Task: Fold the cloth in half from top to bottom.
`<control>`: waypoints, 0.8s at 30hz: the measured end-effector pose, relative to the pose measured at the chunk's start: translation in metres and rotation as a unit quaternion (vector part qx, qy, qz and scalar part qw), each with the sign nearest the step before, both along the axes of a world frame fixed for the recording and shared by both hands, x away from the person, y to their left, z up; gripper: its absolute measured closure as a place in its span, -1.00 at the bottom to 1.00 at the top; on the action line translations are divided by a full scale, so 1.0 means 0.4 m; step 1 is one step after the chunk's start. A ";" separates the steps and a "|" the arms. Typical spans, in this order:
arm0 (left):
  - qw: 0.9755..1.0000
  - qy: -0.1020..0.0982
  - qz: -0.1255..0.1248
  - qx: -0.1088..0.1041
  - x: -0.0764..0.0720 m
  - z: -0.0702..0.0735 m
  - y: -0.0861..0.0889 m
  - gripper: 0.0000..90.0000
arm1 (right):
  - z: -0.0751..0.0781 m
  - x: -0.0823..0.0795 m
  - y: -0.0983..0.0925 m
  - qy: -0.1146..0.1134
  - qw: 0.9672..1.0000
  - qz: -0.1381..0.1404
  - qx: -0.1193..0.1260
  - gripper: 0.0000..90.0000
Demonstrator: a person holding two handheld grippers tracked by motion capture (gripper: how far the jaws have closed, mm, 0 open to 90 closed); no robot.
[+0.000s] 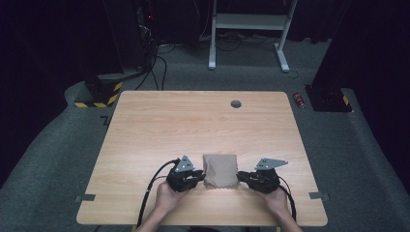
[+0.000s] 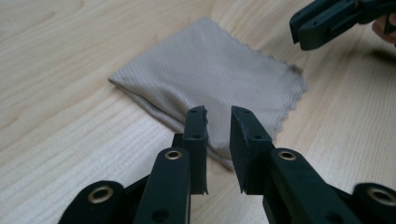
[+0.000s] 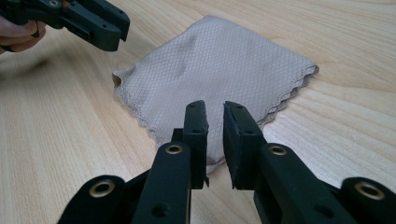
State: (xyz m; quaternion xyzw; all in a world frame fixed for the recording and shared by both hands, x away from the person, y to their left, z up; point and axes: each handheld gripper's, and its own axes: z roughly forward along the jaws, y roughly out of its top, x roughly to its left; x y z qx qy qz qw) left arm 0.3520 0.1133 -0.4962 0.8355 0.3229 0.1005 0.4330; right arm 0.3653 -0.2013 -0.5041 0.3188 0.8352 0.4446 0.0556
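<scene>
Flanking a folded tan cloth [image 1: 220, 170] near the table's [image 1: 193, 121] front edge, the left gripper [image 1: 196, 178] and the right gripper [image 1: 243, 177] each point inward at a near corner of it. Both sets of jaws stand slightly apart with nothing pinched between them; the cloth lies flat on the wood just beyond the tips, its scalloped hem loose. This looks like the end of a fold, the corners let go. Any further fold would call for each gripper to slide under a hem and close on one layer, not the whole stack. Nothing on the table stands in the way; farther off sit a grommet hole [image 1: 236, 104], and on the carpet a red can [image 1: 299, 100] and a white desk frame [image 1: 249, 29].
</scene>
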 end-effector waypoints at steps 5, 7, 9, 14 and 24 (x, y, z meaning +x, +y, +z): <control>1.000 0.000 0.003 0.012 0.017 0.004 -0.026 0.63 | -0.005 0.006 0.011 0.003 1.000 -0.006 -0.001 0.76; 1.000 0.001 0.003 0.028 0.019 -0.003 -0.043 0.57 | -0.010 0.006 0.022 0.004 1.000 -0.004 -0.007 0.75; 0.999 0.001 0.000 0.045 0.018 -0.012 -0.056 0.52 | -0.016 0.007 0.033 0.004 1.000 -0.001 -0.017 0.73; 0.998 0.012 -0.004 0.069 0.005 -0.033 -0.058 0.44 | -0.025 0.004 0.044 0.002 0.999 0.003 -0.037 0.62; 0.994 0.015 0.008 0.104 -0.014 -0.040 -0.026 0.32 | -0.039 -0.007 0.051 -0.014 0.998 0.001 -0.069 0.49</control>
